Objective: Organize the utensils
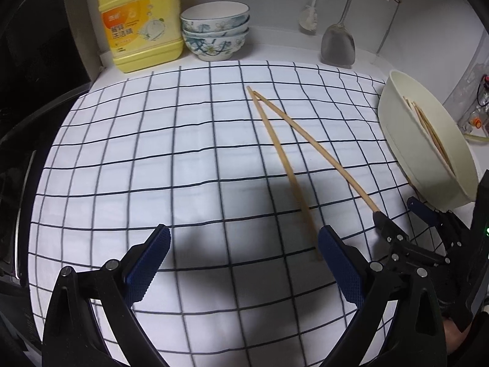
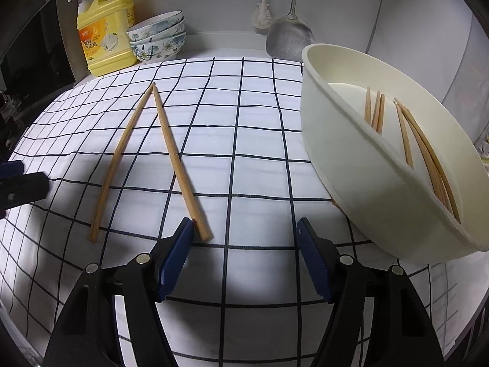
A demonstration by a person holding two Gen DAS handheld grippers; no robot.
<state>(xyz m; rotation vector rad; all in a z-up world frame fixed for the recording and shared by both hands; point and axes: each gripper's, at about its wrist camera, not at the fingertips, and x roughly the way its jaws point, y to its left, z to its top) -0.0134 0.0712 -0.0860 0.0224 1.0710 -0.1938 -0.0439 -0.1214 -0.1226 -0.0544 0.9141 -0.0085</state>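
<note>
Two wooden chopsticks lie in a narrow V on the checked cloth (image 2: pixel 244 140), their far tips touching. The left chopstick (image 2: pixel 117 156) (image 1: pixel 281 159) ends just in front of my left gripper (image 1: pixel 244 244), which is open and holds nothing. The thick end of the right chopstick (image 2: pixel 177 159) (image 1: pixel 321 150) rests against the left fingertip (image 2: pixel 187 226) of my right gripper (image 2: pixel 244 229) (image 1: pixel 395 208). That gripper is open too, with nothing held. A tilted cream bowl (image 2: pixel 351 159) (image 1: pixel 409 153) at the right holds several chopsticks (image 2: pixel 428 159).
Along the back wall stand a yellow detergent bottle (image 1: pixel 140 24), a stack of flowered bowls (image 1: pixel 215 30), a metal spatula (image 1: pixel 337 42) and a hanging brush (image 1: pixel 308 18). A dark appliance (image 1: pixel 36 61) borders the cloth on the left. My left gripper (image 2: pixel 18 180) shows at the right wrist view's left edge.
</note>
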